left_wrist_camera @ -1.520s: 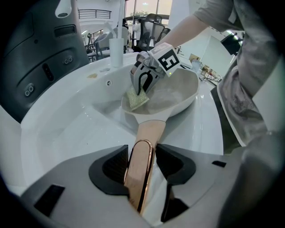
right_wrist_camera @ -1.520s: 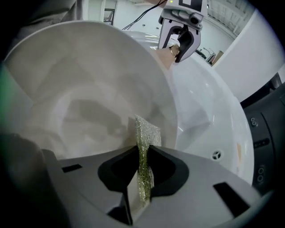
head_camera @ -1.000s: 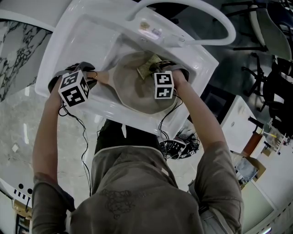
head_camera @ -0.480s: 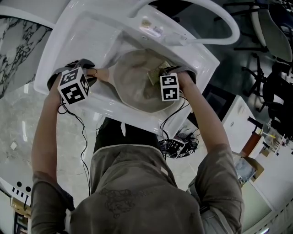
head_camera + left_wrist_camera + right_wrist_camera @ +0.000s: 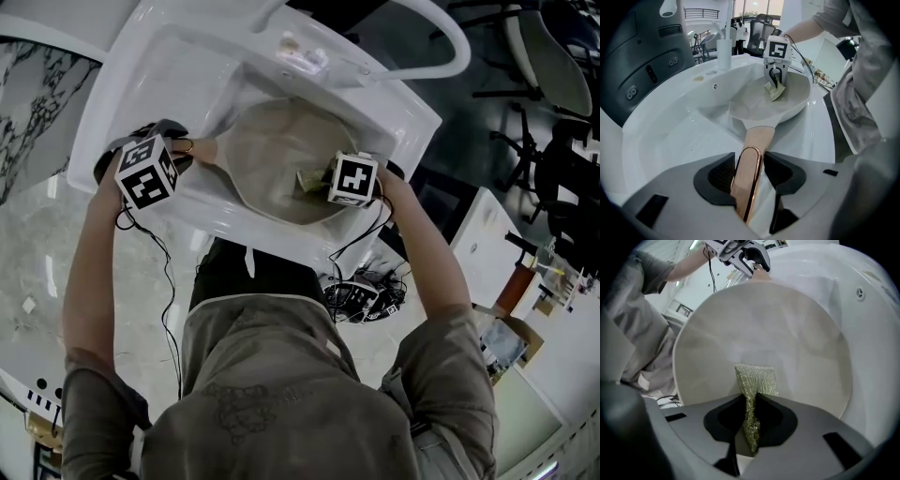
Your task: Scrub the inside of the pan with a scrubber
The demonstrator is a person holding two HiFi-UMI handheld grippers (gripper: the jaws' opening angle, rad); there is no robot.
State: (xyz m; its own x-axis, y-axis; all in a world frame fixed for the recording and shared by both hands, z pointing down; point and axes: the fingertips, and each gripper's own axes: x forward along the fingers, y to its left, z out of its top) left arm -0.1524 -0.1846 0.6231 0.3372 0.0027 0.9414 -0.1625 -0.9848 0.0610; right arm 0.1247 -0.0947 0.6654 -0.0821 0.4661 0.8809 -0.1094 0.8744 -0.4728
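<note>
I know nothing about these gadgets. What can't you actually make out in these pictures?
Head view: how either gripper's jaws stand, covered by the marker cubes.
Left gripper view: the pan handle's near end, behind the left gripper's body.
Right gripper view: whether the scrubber held by the right gripper actually touches the pan.
Every view: the sink's floor beneath the pan.

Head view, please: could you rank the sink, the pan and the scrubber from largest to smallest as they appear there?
1. Sink, clearly the largest.
2. Pan, lying within the sink.
3. Scrubber, a small patch inside the pan.
</note>
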